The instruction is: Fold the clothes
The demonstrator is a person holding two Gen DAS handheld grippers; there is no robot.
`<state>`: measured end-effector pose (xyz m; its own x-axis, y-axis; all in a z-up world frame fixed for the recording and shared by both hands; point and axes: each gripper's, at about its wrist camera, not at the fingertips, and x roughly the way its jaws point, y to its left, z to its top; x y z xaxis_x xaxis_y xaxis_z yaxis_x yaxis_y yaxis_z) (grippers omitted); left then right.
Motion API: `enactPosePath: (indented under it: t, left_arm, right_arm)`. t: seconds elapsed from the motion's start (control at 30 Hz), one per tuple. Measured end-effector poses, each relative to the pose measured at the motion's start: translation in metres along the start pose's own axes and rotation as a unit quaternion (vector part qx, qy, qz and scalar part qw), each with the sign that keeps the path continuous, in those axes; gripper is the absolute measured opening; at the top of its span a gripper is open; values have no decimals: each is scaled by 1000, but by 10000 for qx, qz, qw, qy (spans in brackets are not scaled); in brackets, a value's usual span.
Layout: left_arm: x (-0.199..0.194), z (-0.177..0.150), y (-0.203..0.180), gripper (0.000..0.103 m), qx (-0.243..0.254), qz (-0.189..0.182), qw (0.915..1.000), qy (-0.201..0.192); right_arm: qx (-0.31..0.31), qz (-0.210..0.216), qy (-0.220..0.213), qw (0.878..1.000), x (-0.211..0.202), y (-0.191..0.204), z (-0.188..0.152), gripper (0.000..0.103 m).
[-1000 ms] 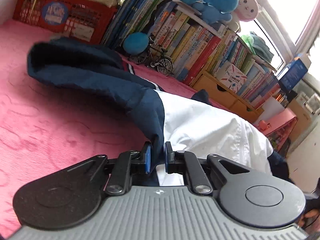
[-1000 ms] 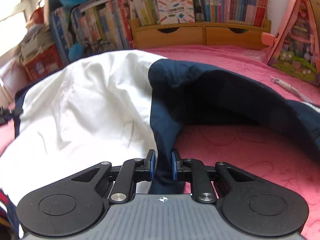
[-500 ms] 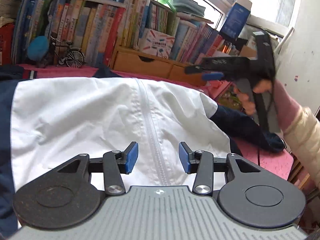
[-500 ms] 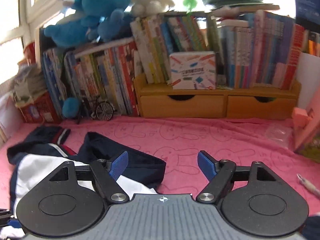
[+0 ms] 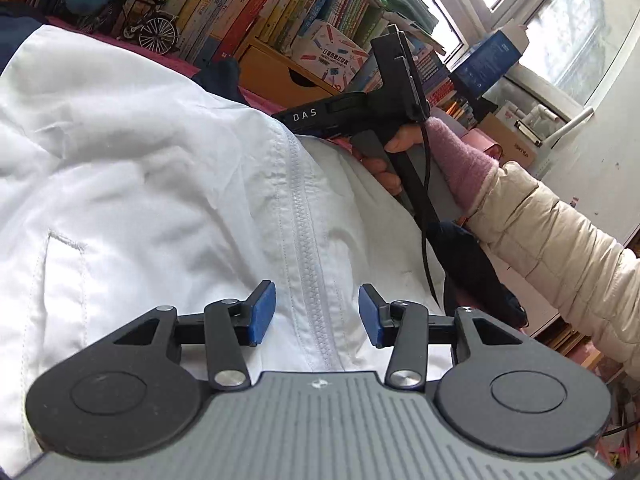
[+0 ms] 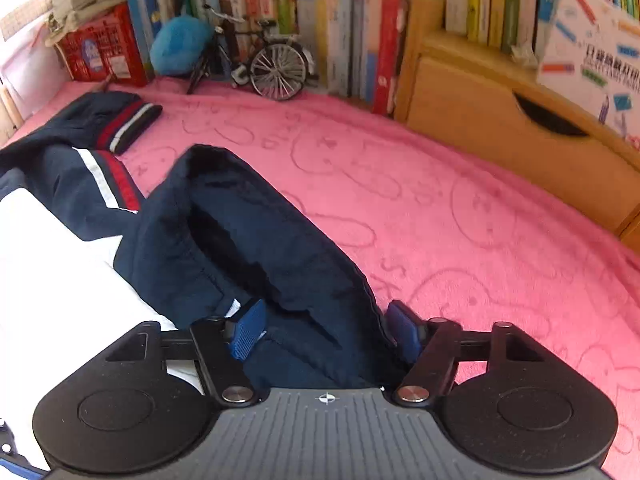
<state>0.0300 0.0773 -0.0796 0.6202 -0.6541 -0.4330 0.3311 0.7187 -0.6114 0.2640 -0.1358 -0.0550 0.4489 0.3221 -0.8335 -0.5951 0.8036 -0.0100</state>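
Note:
A white and navy zip jacket [image 5: 160,168] lies on the pink blanket [image 6: 440,208]. My left gripper [image 5: 317,318] is open just above the white front, its pads either side of the zip [image 5: 304,240]. My right gripper [image 6: 326,330] is open, its fingers either side of the navy hood [image 6: 256,248]. A navy sleeve with a red and white striped cuff [image 6: 128,124] lies to the left in the right wrist view. The right gripper's body [image 5: 360,116] and the hand holding it show in the left wrist view.
A row of books [image 6: 340,20], wooden drawers [image 6: 500,108], a model bicycle [image 6: 264,64], a blue plush ball [image 6: 180,46] and a red box [image 6: 100,52] line the far edge of the blanket. A window [image 5: 560,20] is at the right.
Both grippers let go of the navy fabric and opened. The left moved over the white front; the right came down around the hood.

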Motion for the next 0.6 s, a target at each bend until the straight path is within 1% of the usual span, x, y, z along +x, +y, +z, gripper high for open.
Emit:
enactPosePath:
  t: [0.03, 0.07, 0.1, 0.2, 0.23, 0.27, 0.3, 0.33, 0.37, 0.4, 0.47, 0.5, 0.53, 0.57, 0.6]
  left_arm:
    - [0, 0, 0, 44, -12, -5, 10000, -5]
    - [1, 1, -1, 44, -4, 5, 10000, -6]
    - [1, 1, -1, 44, -2, 6, 10000, -7]
    - [2, 1, 0, 45, -12, -4, 10000, -13]
    - [3, 0, -1, 45, -11, -1, 10000, -14]
    - [3, 0, -1, 45, -9, 0, 10000, -15]
    - [3, 0, -1, 45, -8, 0, 10000, -16]
    - [4, 0, -2, 45, -9, -2, 10000, -18]
    - [4, 0, -2, 45, -11, -6, 10000, -19]
    - [5, -1, -2, 45, -12, -8, 10000, -21]
    - [4, -1, -2, 45, -17, -17, 10000, -23]
    - [5, -1, -1, 46, -24, -23, 10000, -26]
    - [5, -2, -2, 46, -31, -28, 10000, -29]
    - [5, -2, -2, 46, -37, -34, 10000, -32]
    - [5, -2, -2, 46, -41, -39, 10000, -34]
  right_arm:
    - [-70, -104, -8, 9999, -2, 6, 0, 29]
    - [-241, -354, -1, 9991, -3, 17, 0, 16]
    - [-492, -597, -19, 9970, -5, 29, 0, 9]
    - [-1232, -1226, -145, 9847, -12, 60, -3, 5]
    - [-1433, -1493, -340, 9778, -17, 67, -2, 4]
    - [-1635, -1798, -579, 9683, -23, 73, 0, 4]
    - [-1833, -2100, -816, 9569, -28, 80, 1, 3]
    - [-2013, -2505, -1135, 9401, -33, 84, 5, 3]
    - [-2180, -2942, -1481, 9187, -37, 86, 9, 2]
    - [-2339, -3368, -1822, 8937, -41, 88, 14, 2]
    - [-2440, -4020, -2395, 8494, -51, 86, 33, 2]
    - [-2146, -3786, -2383, 8683, -63, 77, 52, 3]
    - [-1736, -3285, -2218, 9015, -75, 65, 68, 3]
    - [-1212, -2745, -2036, 9319, -84, 49, 81, 6]
    - [-758, -2288, -1795, 9538, -87, 34, 89, 15]
